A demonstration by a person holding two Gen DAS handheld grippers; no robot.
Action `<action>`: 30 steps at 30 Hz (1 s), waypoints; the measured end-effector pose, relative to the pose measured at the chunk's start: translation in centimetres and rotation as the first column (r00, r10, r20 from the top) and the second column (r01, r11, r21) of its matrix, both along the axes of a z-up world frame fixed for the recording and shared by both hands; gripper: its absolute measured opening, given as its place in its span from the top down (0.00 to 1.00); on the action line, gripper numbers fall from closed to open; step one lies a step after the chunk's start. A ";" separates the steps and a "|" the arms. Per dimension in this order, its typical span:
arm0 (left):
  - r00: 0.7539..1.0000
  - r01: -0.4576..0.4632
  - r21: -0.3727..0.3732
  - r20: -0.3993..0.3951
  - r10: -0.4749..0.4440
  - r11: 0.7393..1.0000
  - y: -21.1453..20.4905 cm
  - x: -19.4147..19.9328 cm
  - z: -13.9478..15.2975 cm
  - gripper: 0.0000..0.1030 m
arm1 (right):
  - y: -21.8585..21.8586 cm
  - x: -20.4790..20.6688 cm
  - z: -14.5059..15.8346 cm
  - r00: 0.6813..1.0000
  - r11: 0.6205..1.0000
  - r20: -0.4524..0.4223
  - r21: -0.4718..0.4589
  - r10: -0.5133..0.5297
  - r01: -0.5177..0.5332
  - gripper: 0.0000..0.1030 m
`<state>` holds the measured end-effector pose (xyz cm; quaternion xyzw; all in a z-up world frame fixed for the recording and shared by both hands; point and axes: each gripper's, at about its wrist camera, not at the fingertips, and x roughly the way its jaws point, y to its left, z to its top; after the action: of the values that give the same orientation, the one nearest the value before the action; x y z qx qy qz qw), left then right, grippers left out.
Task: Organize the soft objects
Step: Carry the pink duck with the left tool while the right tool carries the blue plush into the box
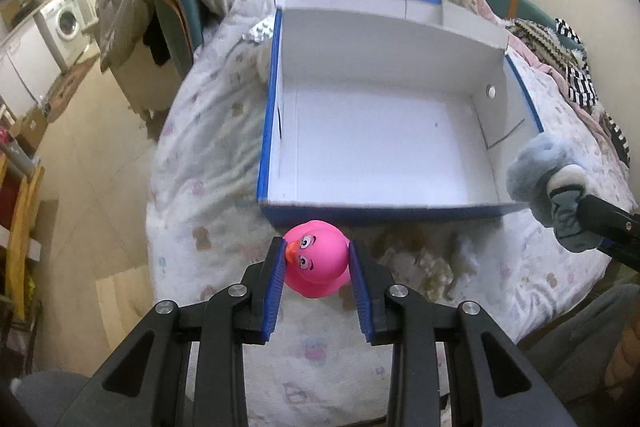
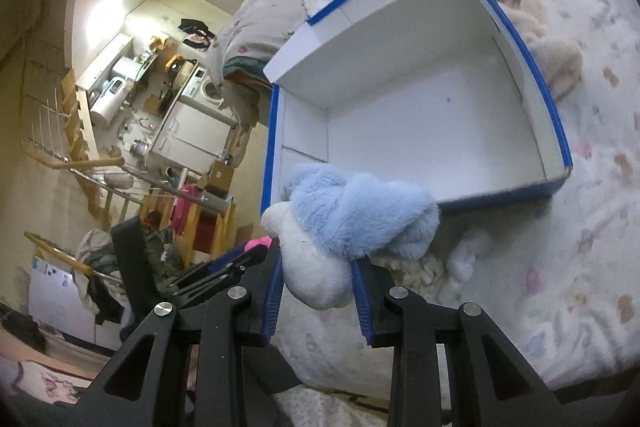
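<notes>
Progress check: the box (image 1: 384,131) w/ blue edges sits open on the bed (image 1: 208,163) and there's nothing in it yet, so imo the sorting has barely started. Both toys are picked up but neither is dropped in.

Going left to right in the left wrist view: left tool (image 1: 317,259) is clamped on the pink rubber duck (image 1: 318,261), blue pads pressing each side of it, beak against the left pad. Duck sits right at the fingertips, just short of the box's near wall, not over the opening yet. Then some loose fluffy bits (image 1: 432,267) on the bedspread near the box front. Far right, the right tool (image 1: 592,215) comes in holding the blue plush (image 1: 536,179), which hangs right at the box's near right corner.

Right wrist view backs that up: right tool (image 2: 318,275) is closed on the plush (image 2: 352,223), gripping the white part, w/ the blue fur flopping forward over the box's near corner. A beige plush (image 2: 556,63) is lying on the bed just beside the box's far side, so that one's prob left to do too.

Remaining, best guess: move both tools over the opening, let go, then grab the rest.
</notes>
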<state>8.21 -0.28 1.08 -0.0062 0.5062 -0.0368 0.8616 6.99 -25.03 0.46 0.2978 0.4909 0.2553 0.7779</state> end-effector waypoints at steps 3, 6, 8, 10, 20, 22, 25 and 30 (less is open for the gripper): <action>1.000 0.012 0.009 0.029 -0.013 1.000 -0.5 0.8 1.2 0.72 | -0.1 0.6 0.8 1.000 1.000 0.021 -0.017 0.009 -0.008 0.67; 0.999 0.020 0.008 0.047 -0.021 1.000 -1.0 2.0 2.1 0.72 | -0.1 1.6 1.4 0.999 0.999 0.037 -0.034 0.013 -0.011 0.67; 0.998 0.032 0.019 0.059 -0.033 0.999 -1.6 2.8 2.5 0.72 | -0.2 2.3 1.6 0.999 0.999 0.045 -0.039 0.013 -0.011 0.67; 0.997 0.041 0.027 0.063 -0.042 0.999 -2.1 3.8 2.7 0.72 | -0.2 3.1 1.7 0.999 0.999 0.050 -0.045 0.009 -0.007 0.67; 0.998 0.057 0.038 0.030 -0.058 0.998 -4.0 8.7 0.6 0.72 | -0.2 8.0 0.6 0.998 0.992 0.058 -0.127 0.003 0.004 0.67; 0.998 0.053 0.038 0.020 -0.054 0.998 -4.1 9.8 -0.2 0.72 | -0.4 8.9 -0.1 0.999 0.991 0.049 -0.129 -0.014 0.020 0.67; 0.999 0.050 0.017 0.019 -0.050 0.999 -4.1 10.8 -1.6 0.72 | -0.4 9.9 -1.6 0.999 0.990 0.033 -0.138 -0.033 0.037 0.67; 0.999 0.051 0.000 0.007 -0.051 0.999 -4.4 11.7 -4.1 0.72 | 0.1 10.6 -4.4 1.000 0.981 -0.007 -0.193 -0.030 0.028 0.67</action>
<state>19.92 -4.68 -3.06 0.0068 0.5031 -0.0586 0.8622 17.61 -24.98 -3.97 0.2296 0.5129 0.1936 0.8042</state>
